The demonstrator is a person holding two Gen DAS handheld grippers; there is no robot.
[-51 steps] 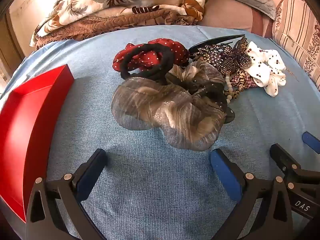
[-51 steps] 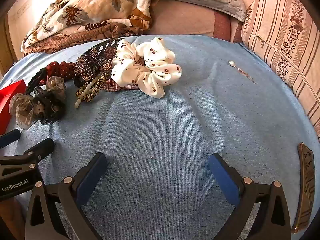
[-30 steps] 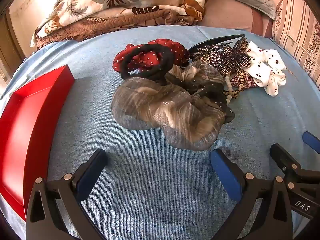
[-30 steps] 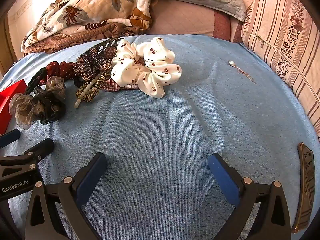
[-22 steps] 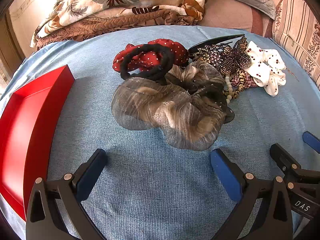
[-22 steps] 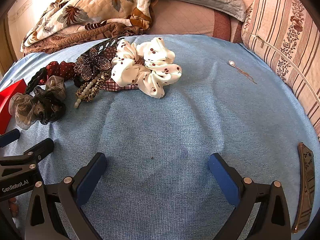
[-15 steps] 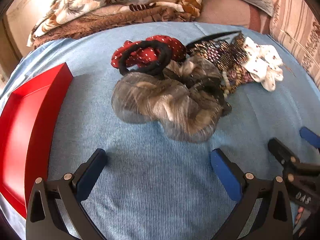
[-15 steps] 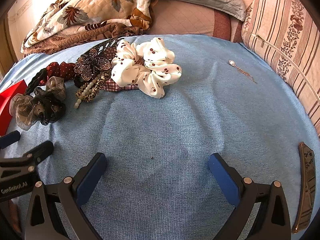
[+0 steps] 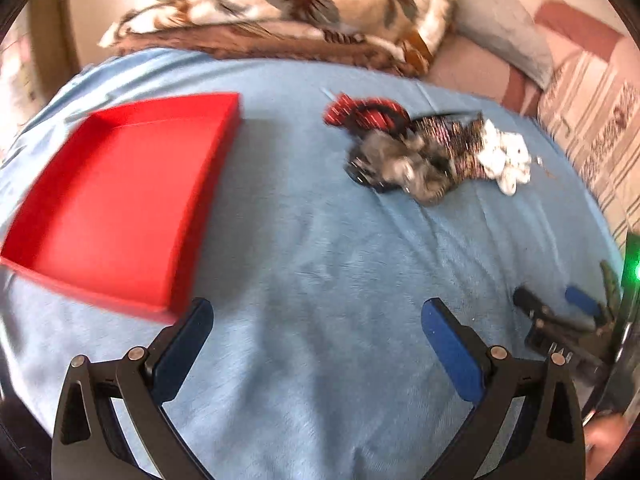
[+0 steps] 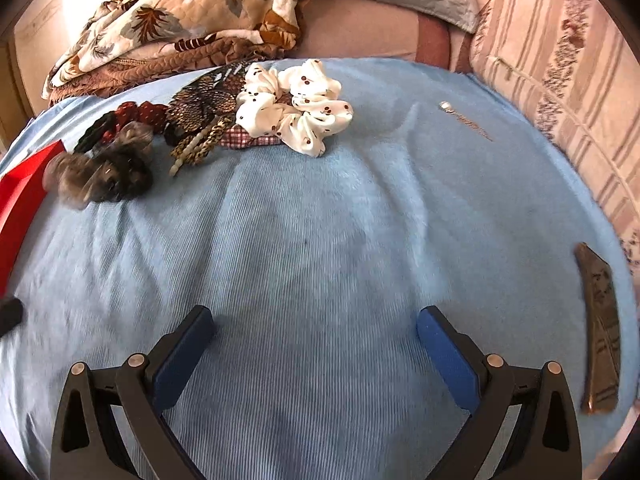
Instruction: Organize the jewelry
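Both tools released, empty: left tool (image 9: 316, 336), right tool (image 10: 312, 336). Red tray (image 9: 120, 200) left of frame; scrunchie pile (image 9: 424, 152) upper right on blue bedspread (image 10: 320, 240).

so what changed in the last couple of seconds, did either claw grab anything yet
No grab yet. The left claw has pulled back and up from the pile of hair accessories, so the whole red tray now shows. The right claw has barely shifted. Both are open and empty, as before; the pile, tray and white scrunchie lie where they were.
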